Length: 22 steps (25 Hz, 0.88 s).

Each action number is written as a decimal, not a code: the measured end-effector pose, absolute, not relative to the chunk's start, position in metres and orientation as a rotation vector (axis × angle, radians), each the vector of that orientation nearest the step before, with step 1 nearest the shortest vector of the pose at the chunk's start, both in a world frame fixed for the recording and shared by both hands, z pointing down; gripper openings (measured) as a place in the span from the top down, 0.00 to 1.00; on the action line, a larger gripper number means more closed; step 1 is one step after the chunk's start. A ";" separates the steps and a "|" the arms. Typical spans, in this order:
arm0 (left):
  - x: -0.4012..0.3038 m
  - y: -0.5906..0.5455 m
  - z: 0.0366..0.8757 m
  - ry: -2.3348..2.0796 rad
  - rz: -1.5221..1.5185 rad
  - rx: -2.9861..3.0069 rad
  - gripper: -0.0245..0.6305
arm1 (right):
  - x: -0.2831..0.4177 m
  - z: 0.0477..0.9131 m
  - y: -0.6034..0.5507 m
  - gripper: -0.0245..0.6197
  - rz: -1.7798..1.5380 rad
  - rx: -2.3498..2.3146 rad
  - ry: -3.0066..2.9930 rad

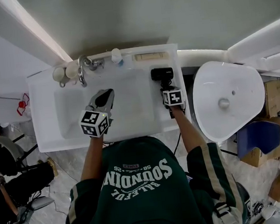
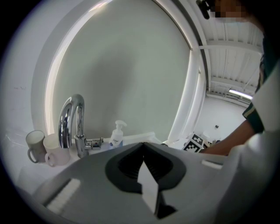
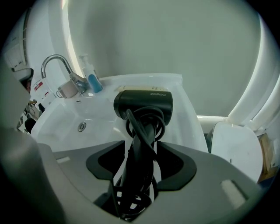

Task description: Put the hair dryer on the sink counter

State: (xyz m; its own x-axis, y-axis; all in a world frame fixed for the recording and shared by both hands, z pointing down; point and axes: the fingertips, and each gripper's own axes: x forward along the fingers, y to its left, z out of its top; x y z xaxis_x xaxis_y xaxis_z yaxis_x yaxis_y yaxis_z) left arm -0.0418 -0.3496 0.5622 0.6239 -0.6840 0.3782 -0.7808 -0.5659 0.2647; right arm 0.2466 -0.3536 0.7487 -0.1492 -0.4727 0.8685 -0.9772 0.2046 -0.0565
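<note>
The black hair dryer (image 1: 162, 74) (image 3: 143, 103) lies on the white sink counter (image 1: 173, 118) (image 3: 189, 118), right of the basin, its head toward the wall and its cord looped round the handle. My right gripper (image 1: 166, 87) (image 3: 141, 168) stands open, with the handle and cord between its jaws. My left gripper (image 1: 105, 99) (image 2: 146, 177) hovers over the basin, shut with nothing in it.
A chrome faucet (image 1: 82, 70) (image 2: 72, 122) stands at the back of the basin, with two cups (image 1: 63, 72) (image 2: 43, 148) to its left and a soap bottle (image 1: 116, 55) (image 2: 116, 135) to its right. A white toilet (image 1: 228, 99) sits right of the counter, with cardboard boxes (image 1: 274, 100) beyond it.
</note>
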 end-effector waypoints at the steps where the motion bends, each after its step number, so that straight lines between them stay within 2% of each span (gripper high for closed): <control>1: -0.042 -0.349 0.562 -1.160 0.326 2.444 0.89 | 0.247 0.746 -0.353 0.65 0.860 1.374 -1.745; 16: -0.050 -0.349 0.554 -1.154 0.299 2.468 0.89 | 0.242 0.674 -0.354 0.65 0.735 1.597 -1.833; 19: -0.054 -0.351 0.551 -1.169 0.290 2.470 0.89 | 0.227 0.659 -0.365 0.68 0.698 1.602 -1.885; 22: -0.060 -0.352 0.548 -1.186 0.283 2.471 0.89 | 0.209 0.645 -0.375 0.77 0.682 1.586 -1.962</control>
